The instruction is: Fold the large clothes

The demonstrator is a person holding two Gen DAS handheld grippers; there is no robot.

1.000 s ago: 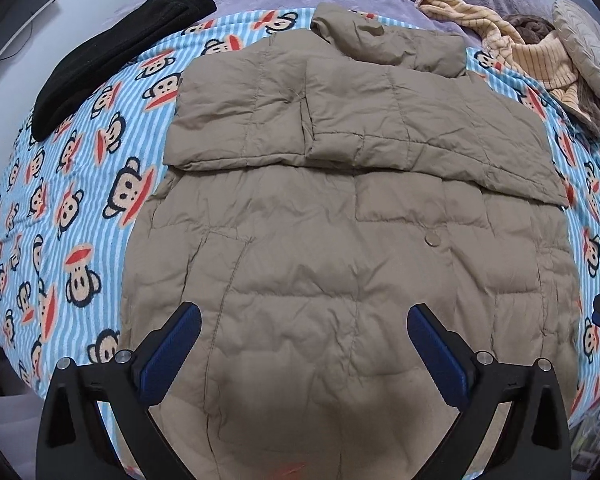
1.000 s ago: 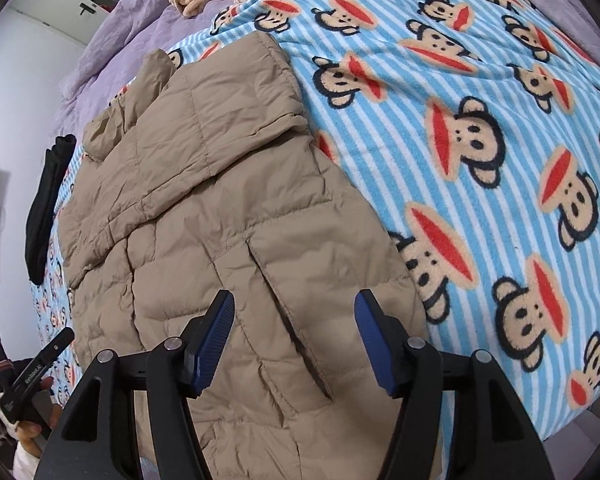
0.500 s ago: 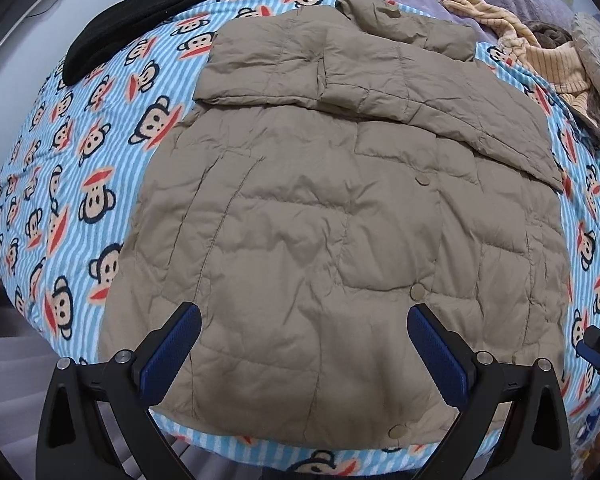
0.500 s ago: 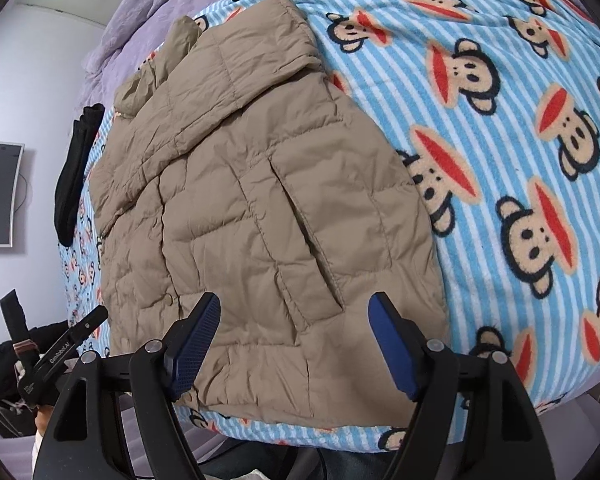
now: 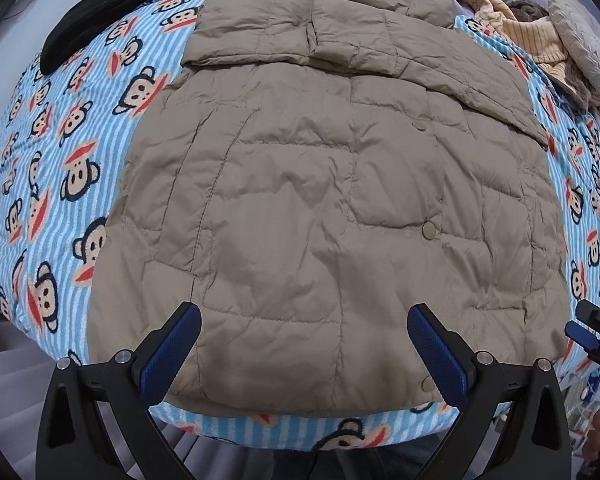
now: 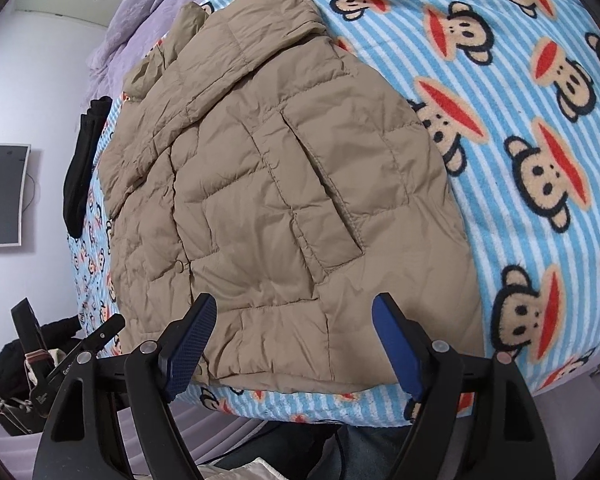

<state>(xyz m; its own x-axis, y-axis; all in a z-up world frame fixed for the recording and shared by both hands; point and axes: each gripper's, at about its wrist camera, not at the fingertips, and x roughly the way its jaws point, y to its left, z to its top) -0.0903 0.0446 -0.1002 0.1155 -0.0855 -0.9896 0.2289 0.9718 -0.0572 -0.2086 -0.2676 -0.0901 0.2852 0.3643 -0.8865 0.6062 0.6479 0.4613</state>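
A fleecy blue-striped monkey-print blanket covers the bed. On it lies the quilted, puffy tan jacket, flat, sleeves folded across its chest, hem near the blanket's edge. The left gripper hovers over the hem, blue ribbed pads wide apart, empty. The right gripper, jaws just opening, stands wide, holding nothing.

Soft even light, sharp focus, fisheye-bent edges

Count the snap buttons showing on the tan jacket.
3 in the left wrist view: an upper snap, a middle snap, and one at the hem. The jacket's folded sleeves may hide more.
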